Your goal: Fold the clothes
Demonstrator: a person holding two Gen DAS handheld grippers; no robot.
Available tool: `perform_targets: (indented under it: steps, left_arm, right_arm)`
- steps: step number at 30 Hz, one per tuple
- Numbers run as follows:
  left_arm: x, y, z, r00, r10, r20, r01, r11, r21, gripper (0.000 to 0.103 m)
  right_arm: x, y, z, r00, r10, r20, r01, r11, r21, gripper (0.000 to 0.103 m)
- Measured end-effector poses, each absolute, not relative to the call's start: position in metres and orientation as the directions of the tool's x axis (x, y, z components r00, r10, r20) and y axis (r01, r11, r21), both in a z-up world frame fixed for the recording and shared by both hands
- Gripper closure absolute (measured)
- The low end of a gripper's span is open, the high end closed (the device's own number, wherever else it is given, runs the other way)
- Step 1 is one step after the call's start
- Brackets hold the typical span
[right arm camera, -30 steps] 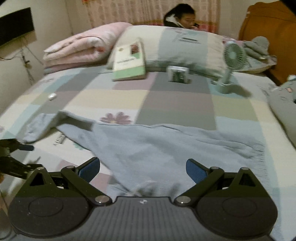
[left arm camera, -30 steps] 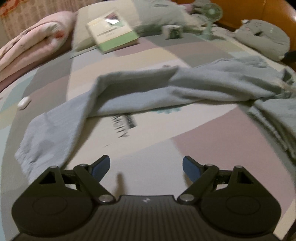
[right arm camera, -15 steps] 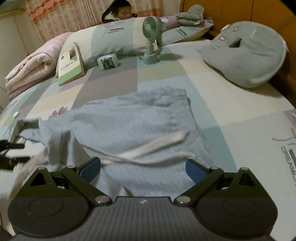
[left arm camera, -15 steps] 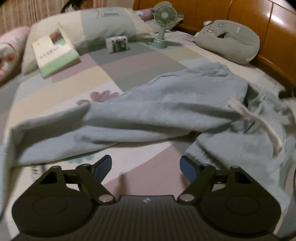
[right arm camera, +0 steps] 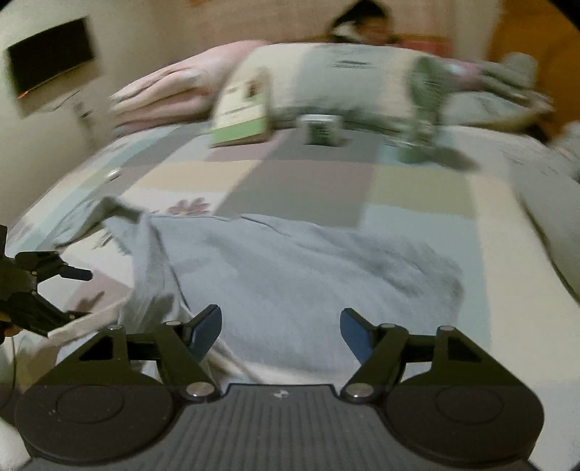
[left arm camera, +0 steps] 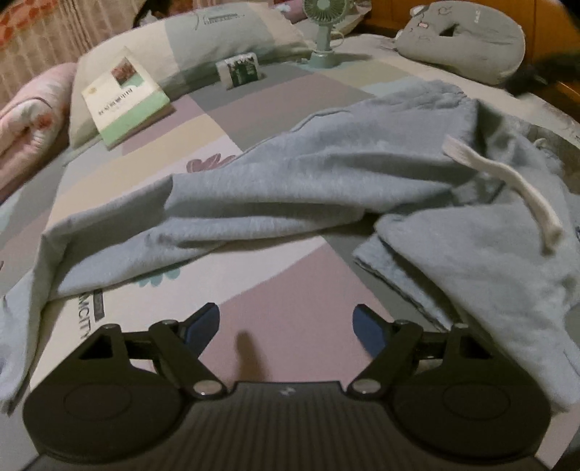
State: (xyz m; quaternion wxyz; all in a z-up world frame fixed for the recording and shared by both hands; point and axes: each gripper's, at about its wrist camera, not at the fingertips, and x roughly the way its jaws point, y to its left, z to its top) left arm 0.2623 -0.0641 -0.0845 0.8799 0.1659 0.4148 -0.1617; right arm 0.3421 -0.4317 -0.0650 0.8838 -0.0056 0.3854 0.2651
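Observation:
Light blue-grey sweatpants [left arm camera: 326,181] lie crumpled across the patchwork bed cover, one leg stretched to the left and the other bunched at the right, with a white drawstring [left arm camera: 507,181] draped over the waist. My left gripper [left arm camera: 286,326] is open just above bare bed cover, between the two legs, holding nothing. In the right wrist view the same sweatpants [right arm camera: 308,268] spread out ahead, blurred. My right gripper [right arm camera: 281,328] hovers open over their near edge, empty. The left gripper [right arm camera: 54,286] shows at that view's left edge.
Toward the headboard lie a book [left arm camera: 125,98], a small box [left arm camera: 239,69], a green desk fan [left arm camera: 324,32], a long pillow [left arm camera: 217,40], a folded pink quilt [left arm camera: 25,123] and a grey neck cushion [left arm camera: 467,40]. A person [right arm camera: 366,29] sits behind the pillow.
The left view has drawn slightly closer to the sweatpants' legs. The right view has swung left, from the waistband and grey cushion back to the head of the bed, now motion-blurred. Both grippers stay open.

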Motion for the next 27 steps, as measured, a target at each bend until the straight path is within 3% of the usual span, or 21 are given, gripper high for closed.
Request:
perform_targets:
  steps: [7, 19, 20, 22, 27]
  left_arm:
    - [0.245, -0.068, -0.109, 0.586, -0.168, -0.792, 0.344, 0.937, 0.055, 0.021]
    - [0.247, -0.072, -0.116, 0.642, -0.168, -0.748, 0.298, 0.954, 0.042, 0.015]
    - [0.248, -0.072, -0.117, 0.646, -0.168, -0.745, 0.296, 0.954, 0.042, 0.013]
    - [0.25, -0.073, -0.118, 0.653, -0.166, -0.739, 0.291, 0.956, 0.041, 0.012]
    - [0.252, -0.074, -0.12, 0.668, -0.166, -0.726, 0.281, 0.959, 0.039, 0.01]
  right_arm:
    - [0.419, -0.426, -0.086, 0.478, 0.523, -0.706, -0.561, 0.8, 0.212, 0.025]
    - [0.555, -0.394, -0.128, 0.178, 0.592, -0.786, -0.672, 0.656, 0.343, 0.023]
    - [0.56, -0.394, -0.135, 0.142, 0.605, -0.783, -0.673, 0.639, 0.372, 0.023]
    - [0.567, -0.393, -0.147, 0.073, 0.635, -0.769, -0.672, 0.601, 0.433, 0.007]
    - [0.561, -0.41, -0.152, -0.055, 0.709, -0.703, -0.668, 0.498, 0.553, 0.011]
